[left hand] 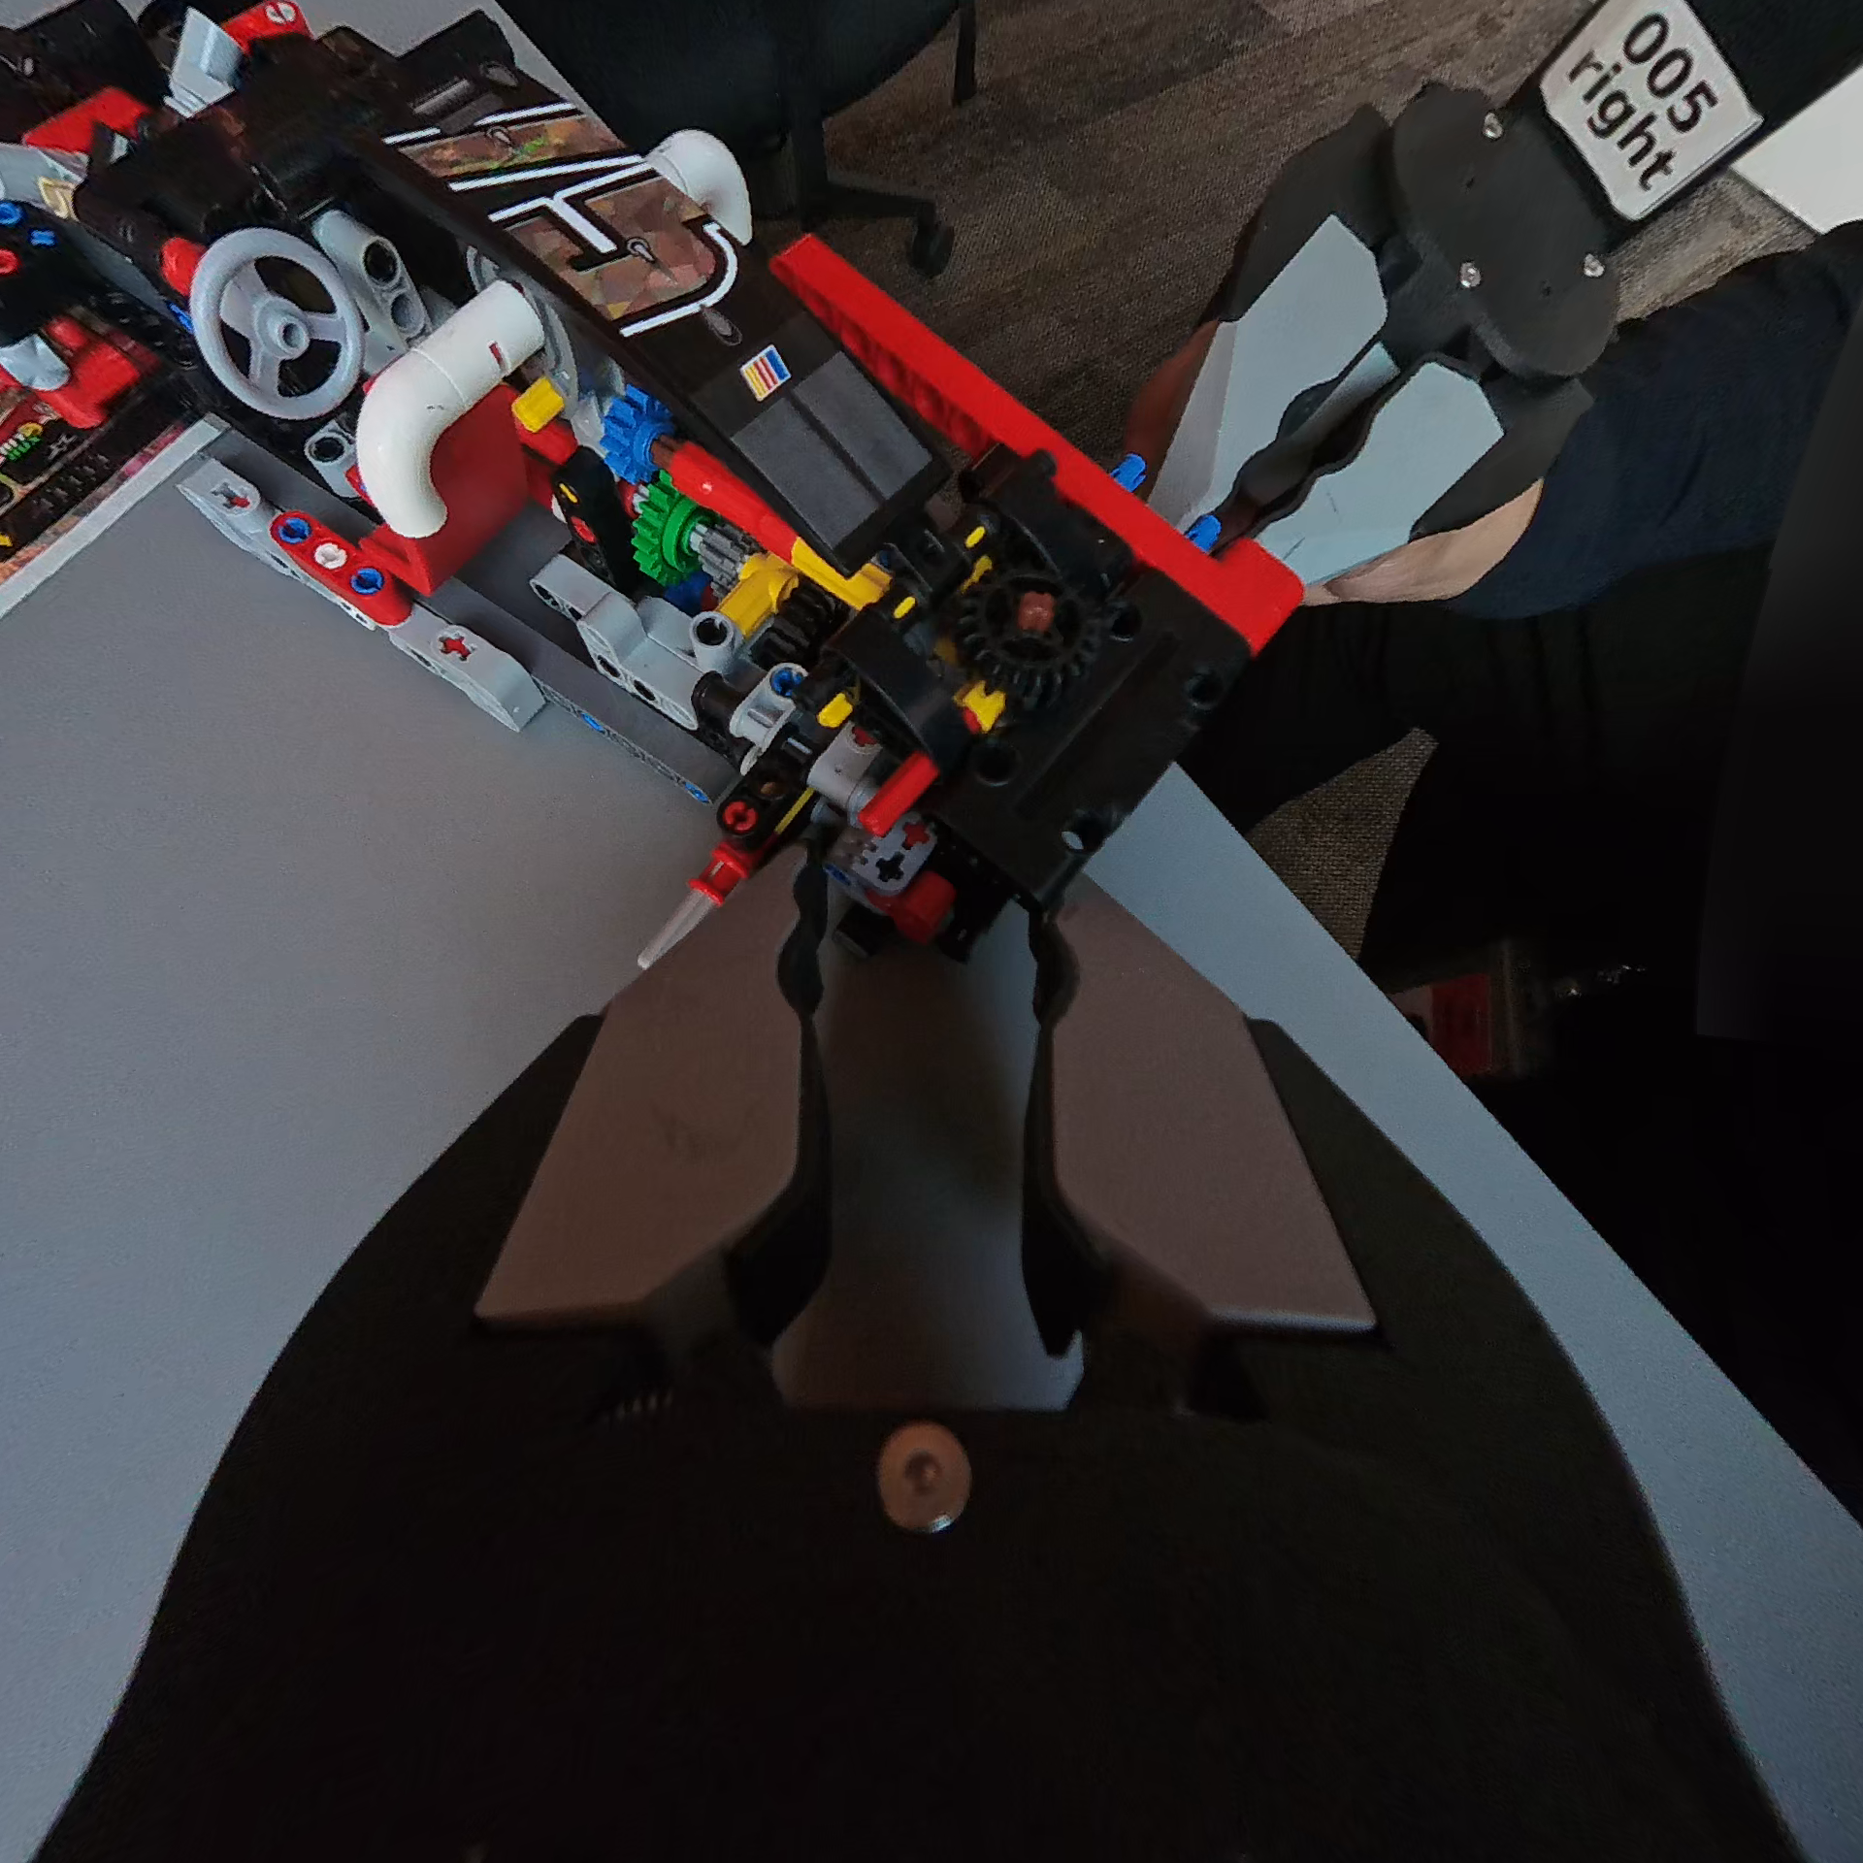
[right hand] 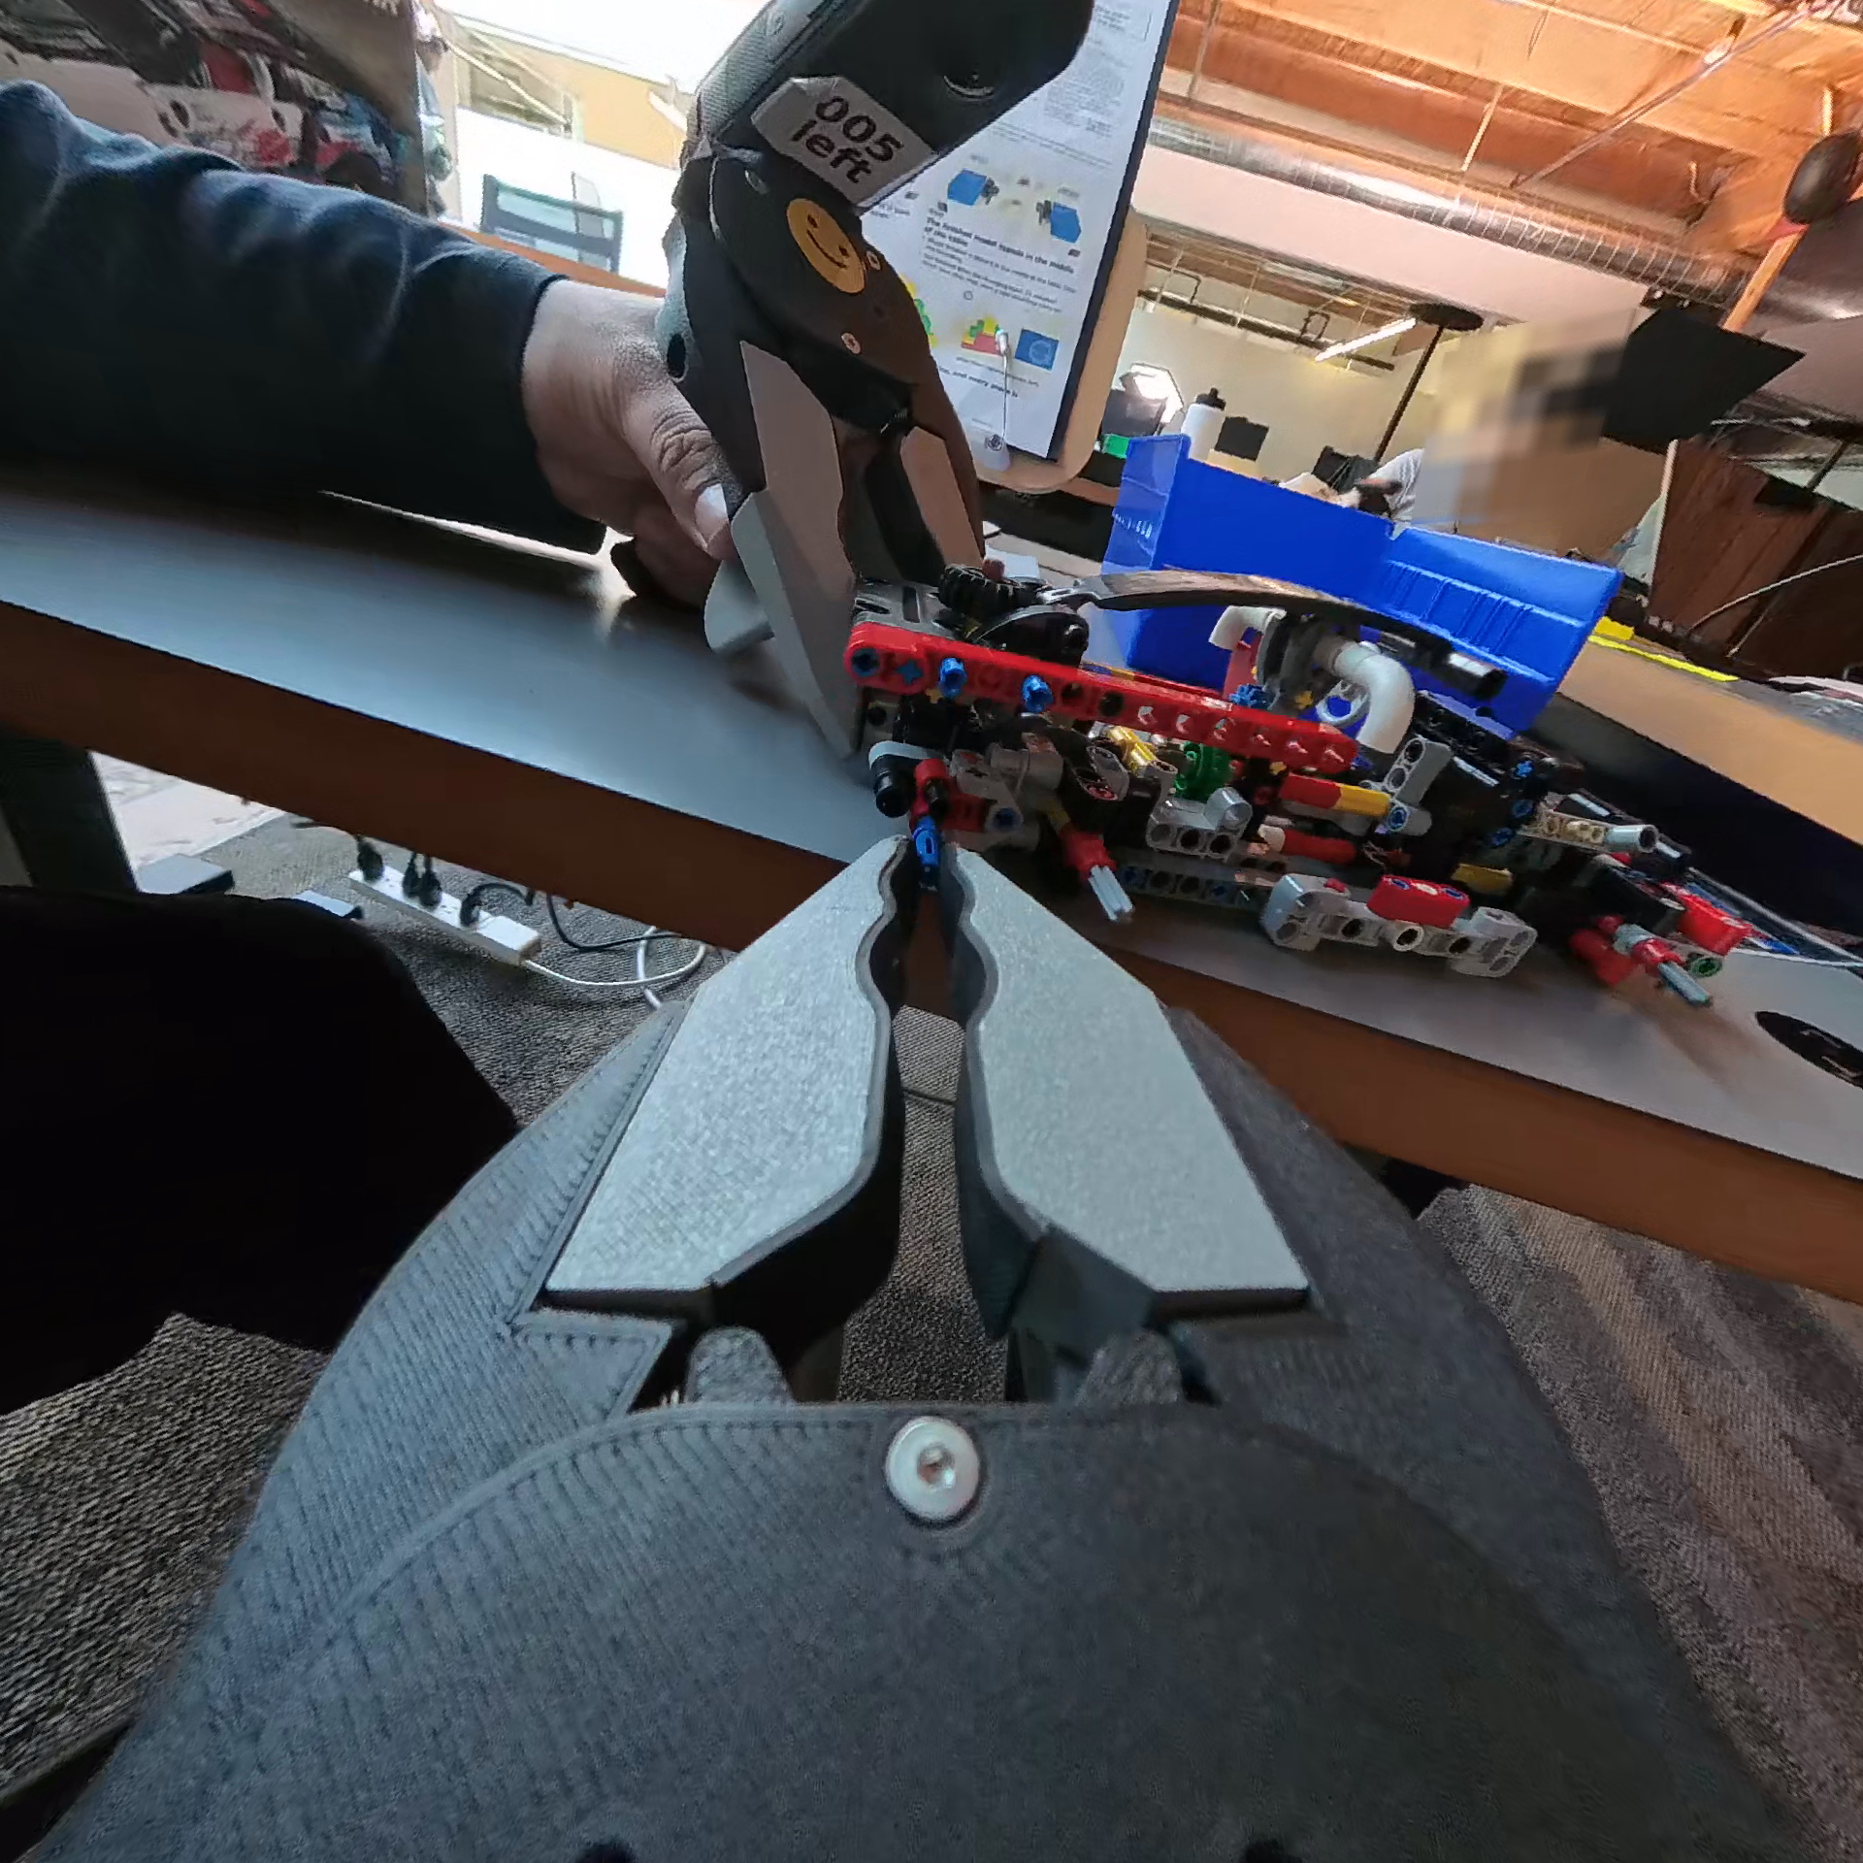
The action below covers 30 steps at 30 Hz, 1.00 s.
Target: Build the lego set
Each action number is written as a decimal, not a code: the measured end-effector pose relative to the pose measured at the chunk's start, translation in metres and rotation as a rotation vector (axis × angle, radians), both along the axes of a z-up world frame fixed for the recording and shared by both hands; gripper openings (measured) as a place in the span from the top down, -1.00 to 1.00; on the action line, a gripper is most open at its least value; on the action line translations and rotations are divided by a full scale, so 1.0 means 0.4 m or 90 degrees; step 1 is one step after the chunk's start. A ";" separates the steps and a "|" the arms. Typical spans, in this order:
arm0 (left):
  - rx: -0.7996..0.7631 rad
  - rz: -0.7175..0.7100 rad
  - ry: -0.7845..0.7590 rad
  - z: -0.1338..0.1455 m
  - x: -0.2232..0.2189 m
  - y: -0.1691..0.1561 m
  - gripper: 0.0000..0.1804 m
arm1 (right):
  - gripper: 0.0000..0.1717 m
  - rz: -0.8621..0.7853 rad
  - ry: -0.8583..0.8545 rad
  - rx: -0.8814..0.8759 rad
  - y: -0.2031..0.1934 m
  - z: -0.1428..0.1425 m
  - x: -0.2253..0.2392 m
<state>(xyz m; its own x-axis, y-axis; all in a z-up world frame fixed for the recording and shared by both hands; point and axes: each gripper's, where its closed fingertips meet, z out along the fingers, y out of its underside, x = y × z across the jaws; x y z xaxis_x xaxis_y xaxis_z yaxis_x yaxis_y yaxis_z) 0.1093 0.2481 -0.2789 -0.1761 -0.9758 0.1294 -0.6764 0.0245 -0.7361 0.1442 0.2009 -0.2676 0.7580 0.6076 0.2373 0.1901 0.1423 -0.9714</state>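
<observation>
We see the left gripper (left hand: 922, 922) clamping the multicoloured plastic brick car chassis (left hand: 907, 645) by its near end; its long axis runs away along the grey table (left hand: 252, 907). The right gripper (right hand: 925, 869) pinches a small blue pin (right hand: 924, 840).

Open-plan office workspace: grey desk (right hand: 403, 625), carpet (right hand: 1663, 1361), exposed ceiling ducts (right hand: 1411, 171).

Multicoloured brick-built car model (left hand: 766, 565): mostly black, with a red holed beam (right hand: 1099, 701), white curved pipes (left hand: 444, 403), light-grey steering wheel (left hand: 277, 323), blue gear (left hand: 637, 431), green gear (left hand: 667, 532), yellow bits. Grey table (left hand: 252, 907) with brown edge; blue bin (right hand: 1341, 565). Small blue pin (right hand: 924, 842) between grey fingers (right hand: 806, 1069).
</observation>
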 end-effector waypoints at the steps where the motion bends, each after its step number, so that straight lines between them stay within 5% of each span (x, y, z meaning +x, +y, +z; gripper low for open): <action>1: 0.000 0.000 0.000 0.000 0.000 0.000 0.57 | 0.99 -0.004 0.000 0.007 -0.001 -0.001 0.000; 6: -0.007 0.000 0.001 0.000 0.000 0.000 0.57 | 0.99 0.014 0.046 0.010 -0.001 -0.002 -0.001; 18: -0.007 0.006 0.001 0.000 0.001 0.002 0.57 | 1.00 0.118 0.450 -0.169 0.004 -0.003 0.000; 30: -0.005 0.012 0.002 0.000 0.001 0.004 0.58 | 0.99 0.038 0.127 -0.078 0.011 -0.002 0.002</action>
<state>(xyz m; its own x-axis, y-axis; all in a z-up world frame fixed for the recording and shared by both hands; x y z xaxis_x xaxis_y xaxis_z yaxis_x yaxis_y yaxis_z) 0.1097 0.2496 -0.2789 -0.1570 -0.9780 0.1376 -0.6786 0.0056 -0.7345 0.1449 0.2054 -0.2686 0.7445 0.6676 0.0084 -0.0126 0.0267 -0.9996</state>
